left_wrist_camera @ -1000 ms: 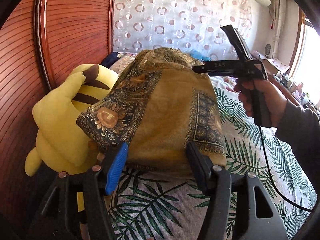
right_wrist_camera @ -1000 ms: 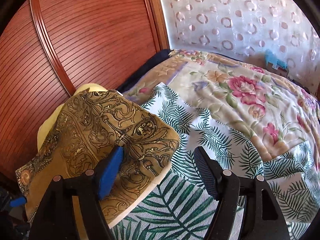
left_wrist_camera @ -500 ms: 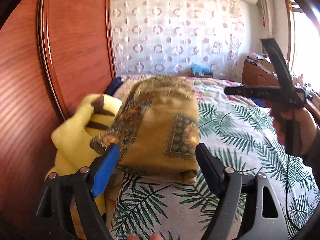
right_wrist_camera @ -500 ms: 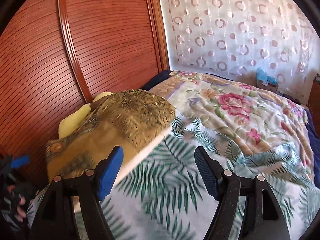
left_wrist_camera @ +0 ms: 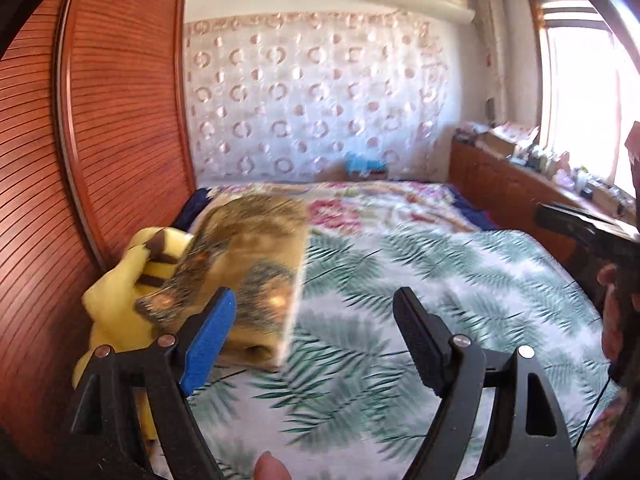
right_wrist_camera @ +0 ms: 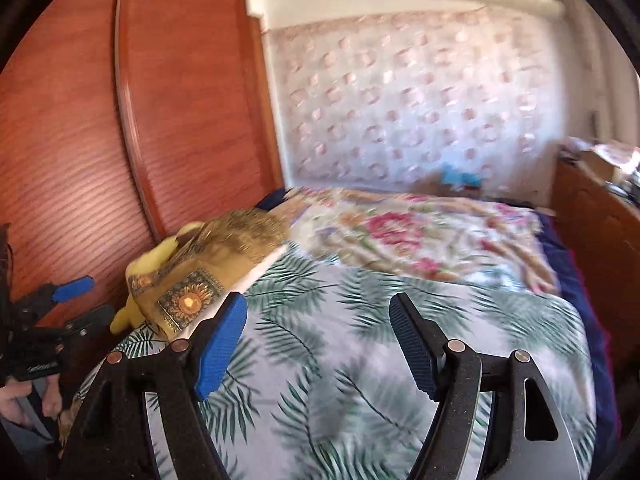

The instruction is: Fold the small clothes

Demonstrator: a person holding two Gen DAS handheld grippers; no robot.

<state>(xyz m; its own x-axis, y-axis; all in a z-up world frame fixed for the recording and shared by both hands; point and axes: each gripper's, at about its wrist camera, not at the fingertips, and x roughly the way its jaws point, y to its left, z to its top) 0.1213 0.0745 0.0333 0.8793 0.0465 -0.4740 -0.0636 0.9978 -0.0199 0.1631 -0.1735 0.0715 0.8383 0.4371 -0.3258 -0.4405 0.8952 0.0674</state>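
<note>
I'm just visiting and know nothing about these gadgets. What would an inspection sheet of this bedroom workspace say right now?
Surface: bed with a palm-leaf sheet; a floral quilt lies at the far end.
Job's things: folded gold patterned cloth lies at the bed's left edge, partly over the toy.
Clutter: yellow plush toy between cloth and wardrobe; small blue object by the far wall.
Grippers: left gripper open, holding nothing; right gripper open, holding nothing.
Cables: a thin black cable hangs under the right gripper's handle.
Surroundings: reddish wooden wardrobe, ring-patterned curtain, bright window, cluttered wooden cabinet.
</note>
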